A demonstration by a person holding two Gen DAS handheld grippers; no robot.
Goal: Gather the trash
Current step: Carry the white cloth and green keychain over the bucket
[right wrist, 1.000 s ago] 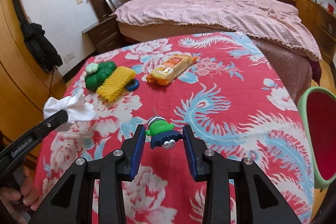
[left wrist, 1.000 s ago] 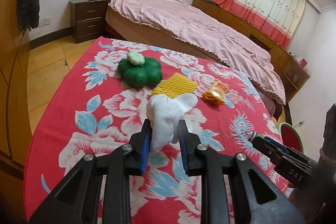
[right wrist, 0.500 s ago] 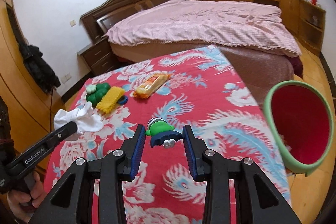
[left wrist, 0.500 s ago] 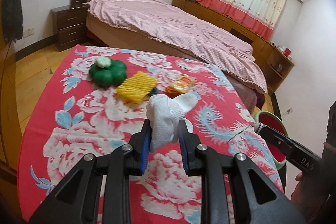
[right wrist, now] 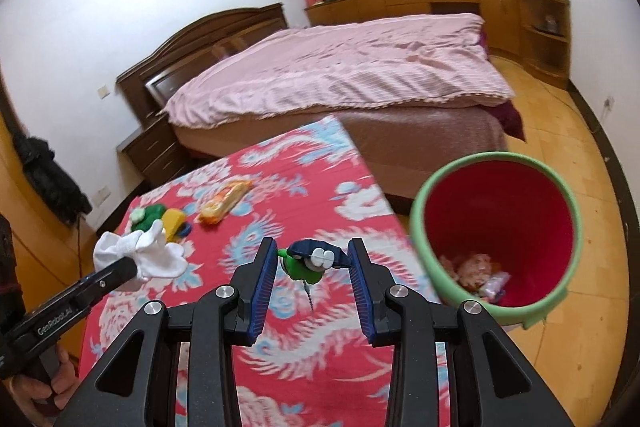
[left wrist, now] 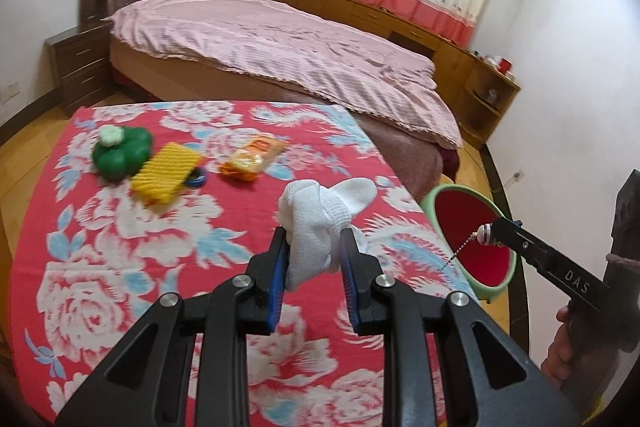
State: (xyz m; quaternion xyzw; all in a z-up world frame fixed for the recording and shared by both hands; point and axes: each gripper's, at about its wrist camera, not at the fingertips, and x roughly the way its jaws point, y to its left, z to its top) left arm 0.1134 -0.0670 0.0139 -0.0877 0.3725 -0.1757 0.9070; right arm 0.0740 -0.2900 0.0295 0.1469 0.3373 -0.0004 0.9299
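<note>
My left gripper point(left wrist: 314, 261) holds one white cloth point(left wrist: 320, 223) upright, its end pointing away. My right gripper point(right wrist: 313, 265) clamps one small toy point(right wrist: 308, 261) lying crosswise, beside one bin point(right wrist: 496, 227). Three items point(left wrist: 168, 167) lie on the table point(left wrist: 120, 267).

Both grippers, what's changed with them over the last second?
Both swung toward the green-rimmed red bin, now near the right gripper, which still clamps the small green and blue toy. The left gripper keeps the white cloth. The table items stayed put.
</note>
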